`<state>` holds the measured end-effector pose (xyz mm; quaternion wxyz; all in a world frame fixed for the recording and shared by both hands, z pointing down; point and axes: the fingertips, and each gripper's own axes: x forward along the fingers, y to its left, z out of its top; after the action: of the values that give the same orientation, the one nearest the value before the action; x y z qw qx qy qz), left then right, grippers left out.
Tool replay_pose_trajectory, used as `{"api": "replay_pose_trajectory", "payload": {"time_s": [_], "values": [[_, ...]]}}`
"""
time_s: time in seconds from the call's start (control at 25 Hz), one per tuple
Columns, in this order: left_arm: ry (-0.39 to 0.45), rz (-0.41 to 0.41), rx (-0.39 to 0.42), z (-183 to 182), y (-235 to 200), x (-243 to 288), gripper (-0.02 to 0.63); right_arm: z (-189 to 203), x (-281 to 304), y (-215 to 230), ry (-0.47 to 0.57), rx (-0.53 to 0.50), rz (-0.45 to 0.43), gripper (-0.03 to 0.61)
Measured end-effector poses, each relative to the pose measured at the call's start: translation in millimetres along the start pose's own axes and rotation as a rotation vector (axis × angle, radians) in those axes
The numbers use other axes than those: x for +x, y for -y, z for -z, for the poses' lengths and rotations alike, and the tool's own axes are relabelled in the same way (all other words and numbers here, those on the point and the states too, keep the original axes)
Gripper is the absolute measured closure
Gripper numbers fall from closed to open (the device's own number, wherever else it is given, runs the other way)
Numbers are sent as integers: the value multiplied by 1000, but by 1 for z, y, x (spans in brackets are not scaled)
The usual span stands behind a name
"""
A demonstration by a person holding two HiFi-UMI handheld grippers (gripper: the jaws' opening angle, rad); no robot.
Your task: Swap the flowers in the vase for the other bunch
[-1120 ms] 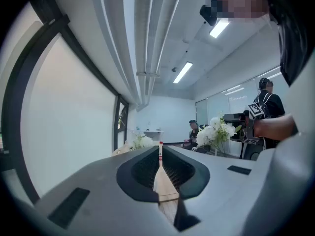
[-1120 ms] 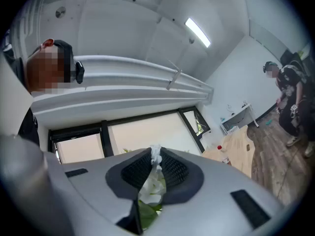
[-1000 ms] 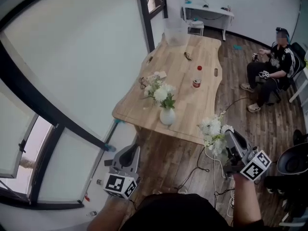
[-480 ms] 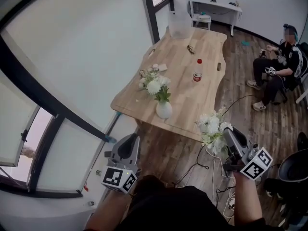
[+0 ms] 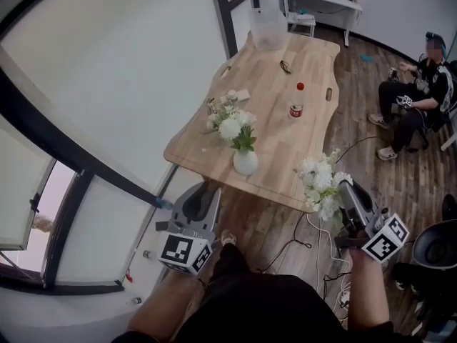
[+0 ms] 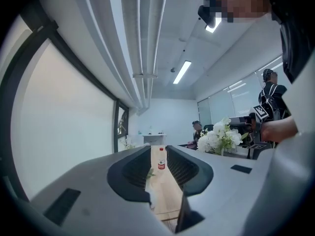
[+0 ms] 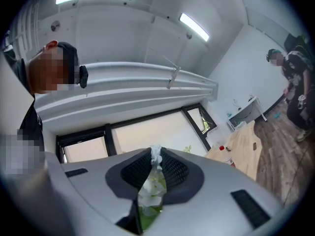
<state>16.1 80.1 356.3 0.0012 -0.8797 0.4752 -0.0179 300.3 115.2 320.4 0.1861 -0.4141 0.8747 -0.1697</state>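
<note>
- Tabletop [image 5: 285, 84]: the vase [image 5: 245, 162] stands near its front edge with a white bunch [image 5: 230, 126] upright in it.
- Second bunch [image 5: 319, 186]: your right hand-held gripper [image 5: 344, 191] clamps its stems, off the tabletop. It may be the replacement, or the one already taken out.
- Left hand-held gripper [image 5: 203, 195]: its jaws have just been opening slightly, with nothing between them.

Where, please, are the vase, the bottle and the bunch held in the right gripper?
vase [image 5: 245, 163]: head view, white belly.
bottle [image 5: 295, 110]: head view, red label.
held bunch [image 5: 318, 182]: head view, white blooms.
</note>
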Motion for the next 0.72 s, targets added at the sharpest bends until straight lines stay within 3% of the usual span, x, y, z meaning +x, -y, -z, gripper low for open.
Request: {"api": "replay_pose_trajectory", "payload": {"time_s": [0.56,0.72], "values": [[-31,127,17,18,-55,107,468,-2,62,35,11,-14,117,506],[-60,163,16,29,-67,140,410,3,79,44,0,-15,152,506]]}}
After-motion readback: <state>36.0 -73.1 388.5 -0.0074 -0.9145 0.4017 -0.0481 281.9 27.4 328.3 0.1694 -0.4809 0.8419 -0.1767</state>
